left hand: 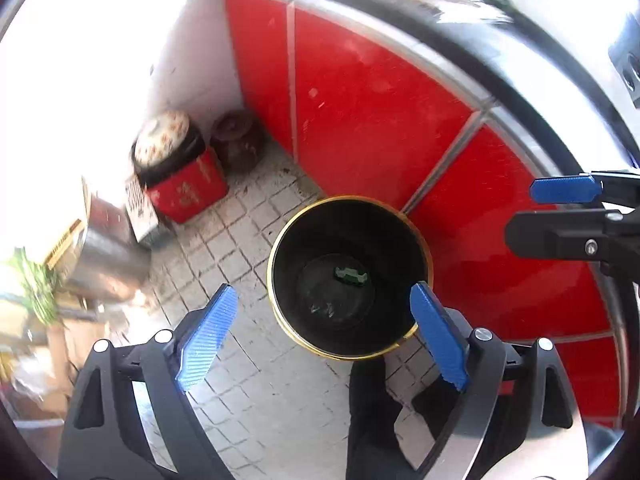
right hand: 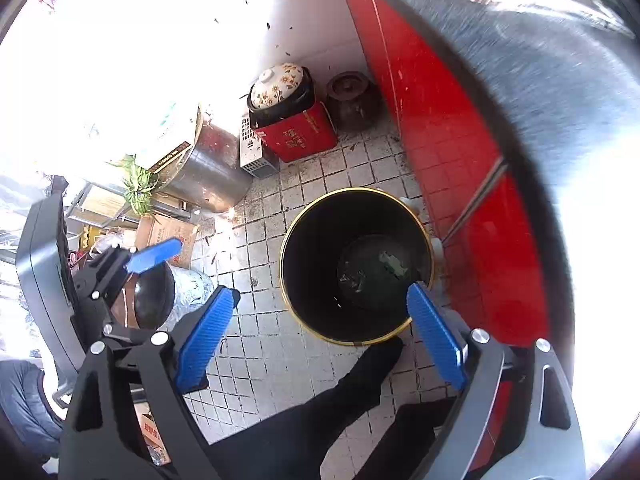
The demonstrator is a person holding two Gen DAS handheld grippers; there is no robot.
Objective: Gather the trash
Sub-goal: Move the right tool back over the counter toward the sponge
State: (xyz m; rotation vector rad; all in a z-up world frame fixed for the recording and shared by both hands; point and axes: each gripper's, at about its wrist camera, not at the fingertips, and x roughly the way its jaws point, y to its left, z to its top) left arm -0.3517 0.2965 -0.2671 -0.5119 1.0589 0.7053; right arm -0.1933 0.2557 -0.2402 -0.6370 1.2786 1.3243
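Nearest the lens in the left wrist view, the left gripper has its ribbed blue plastic pads spread wide with nothing between them; the right gripper likewise stands wide apart and empty in its own view. Both hang above a round black waste bin with a thin gold rim, which stands on the floor of small pale square tiles, grimy in the joints, just beside glossy red cabinet doors. Down on the bin's dark bottom lie the trash: a small crumpled green scrap and, nearer, a fainter greenish bit. At the far corner a red rectangular box carries a dark pot with a flowered white ceramic lid, next to a brown lidded clay jar. A person's dark-clad legs stand near the bin.
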